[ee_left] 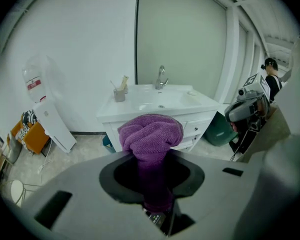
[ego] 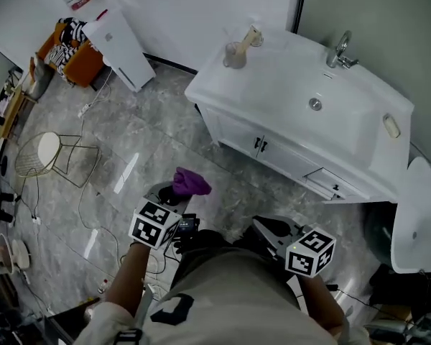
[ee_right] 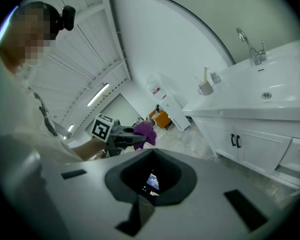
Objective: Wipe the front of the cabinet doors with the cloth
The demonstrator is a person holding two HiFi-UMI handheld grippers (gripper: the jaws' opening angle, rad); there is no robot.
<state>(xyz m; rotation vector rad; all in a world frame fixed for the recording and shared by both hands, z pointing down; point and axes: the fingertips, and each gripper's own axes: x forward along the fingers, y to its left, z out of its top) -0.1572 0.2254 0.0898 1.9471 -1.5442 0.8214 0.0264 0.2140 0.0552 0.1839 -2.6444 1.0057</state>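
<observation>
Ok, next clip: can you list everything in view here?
cloth: one, purple, bunched in the left gripper's jaws
vanity cabinet: one, white, centre; its two doors are closed, with dark handles
basin: one, white, in the cabinet top
tap: one, chrome, behind the basin
cup: one, grey, holding brushes, cabinet's back left corner
wire chair: one, pale, far left
panel: one, white, leaning, upper left
box: one, orange, beside the panel
toilet: one, white, right of the cabinet
left gripper: shut on the cloth, short of the doors
right gripper: jaws together, empty
</observation>
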